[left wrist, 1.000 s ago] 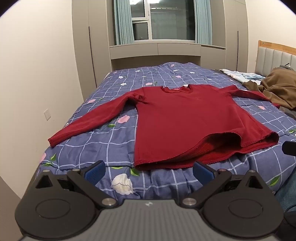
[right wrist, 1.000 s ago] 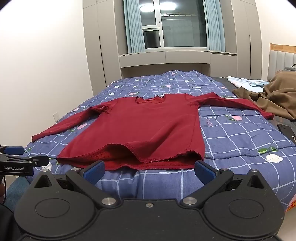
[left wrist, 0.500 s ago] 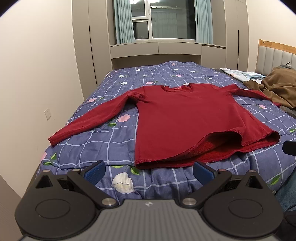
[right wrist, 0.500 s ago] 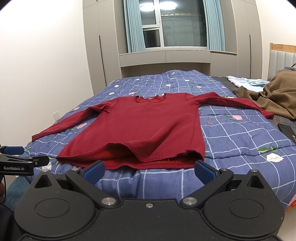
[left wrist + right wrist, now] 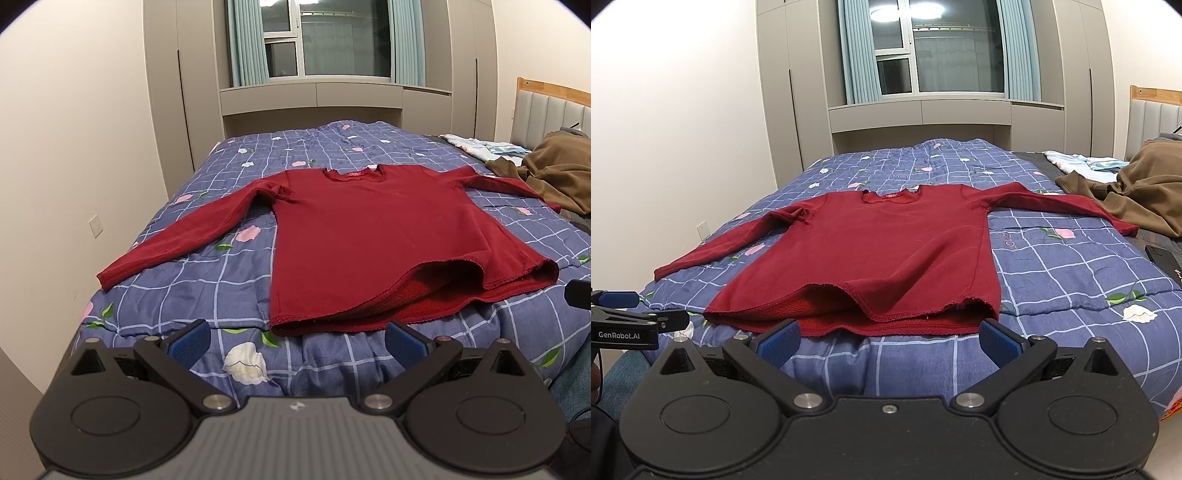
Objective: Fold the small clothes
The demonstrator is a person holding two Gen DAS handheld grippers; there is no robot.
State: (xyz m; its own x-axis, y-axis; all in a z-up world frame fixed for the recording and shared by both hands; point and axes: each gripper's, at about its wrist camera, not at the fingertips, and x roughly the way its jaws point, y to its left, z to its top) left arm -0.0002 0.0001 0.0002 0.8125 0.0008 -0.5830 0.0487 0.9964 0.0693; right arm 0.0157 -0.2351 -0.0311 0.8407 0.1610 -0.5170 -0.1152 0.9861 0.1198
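A dark red long-sleeved top (image 5: 369, 236) lies spread flat on the bed, front up, sleeves stretched out to both sides, collar toward the window. Its hem gapes open at the near edge. It also shows in the right wrist view (image 5: 886, 251). My left gripper (image 5: 297, 339) is open and empty, hovering just short of the hem's left part. My right gripper (image 5: 890, 339) is open and empty, just short of the hem's middle. The left gripper's side shows at the left edge of the right wrist view (image 5: 624, 319).
The bed carries a blue checked quilt with flowers (image 5: 207, 295). A brown garment (image 5: 554, 173) and light blue cloth (image 5: 480, 146) lie at the far right by the headboard. A black phone (image 5: 1165, 262) lies at the bed's right edge. Wardrobes and a window stand behind.
Both views have shifted slightly lower and closer to the hem. The top has not moved and both grippers stay open.
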